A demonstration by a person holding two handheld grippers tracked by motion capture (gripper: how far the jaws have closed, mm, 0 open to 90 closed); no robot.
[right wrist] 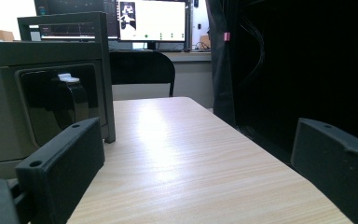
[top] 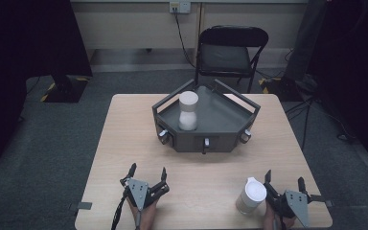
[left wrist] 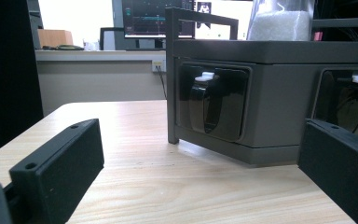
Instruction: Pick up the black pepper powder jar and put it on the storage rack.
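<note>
On the wooden table (top: 196,167), your left gripper (top: 148,174) and right gripper (top: 284,180) rest with jaws apart, empty; the white cup (top: 251,195) stands just beside the right gripper's left jaw.

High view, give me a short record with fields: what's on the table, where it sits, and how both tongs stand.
surface: light wooden table
rack: dark grey angular metal tray, far centre
in tray: white waisted plastic container, upright, left part
loose item: white lidded plastic cup, near right edge, beside right tongs
left tongs: open, empty, resting near edge
right tongs: open, empty
behind table: black folding chair
</note>
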